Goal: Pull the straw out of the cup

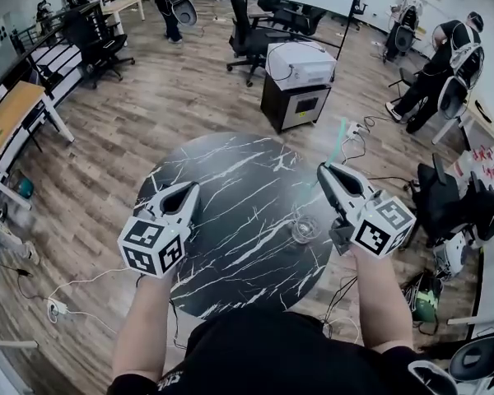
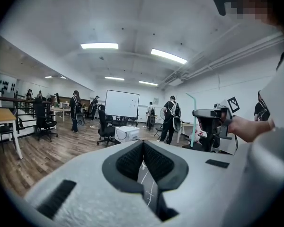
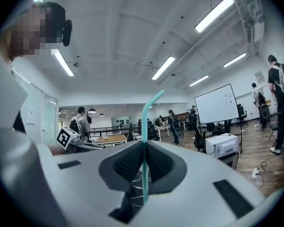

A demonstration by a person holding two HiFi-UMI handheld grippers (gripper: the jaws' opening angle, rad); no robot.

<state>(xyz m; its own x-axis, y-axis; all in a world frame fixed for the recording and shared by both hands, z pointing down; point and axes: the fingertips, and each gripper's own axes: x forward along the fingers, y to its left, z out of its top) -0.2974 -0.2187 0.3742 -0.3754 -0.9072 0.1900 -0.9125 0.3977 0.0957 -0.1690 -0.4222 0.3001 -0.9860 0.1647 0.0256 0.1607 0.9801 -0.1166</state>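
While the right gripper [image 1: 324, 171] hangs in open air over the right part of the round black marble table [image 1: 230, 188], nothing crowds it: the table's rim curves beside it, and bare wood floor lies beyond. Its jaws are pinched nearly together on the teal straw [image 3: 147, 110], which stands upright between the pads [image 3: 128, 164]. The bent top rises above the tips, and the lower end hangs below them against the marble, touching nothing. In the head view the straw [image 1: 340, 138] shows only as a faint smear at the jaw tips. The clear cup [image 1: 305, 229] stands upright on the table near that rim, below the gripper and apart from the straw. Across the table the left gripper [image 2: 143, 143] hovers over the left rim, tips together with nothing between them. Beyond the far edge a white printer [image 1: 300, 64] sits on a black cabinet [image 1: 295, 105], with office chairs and people farther off.
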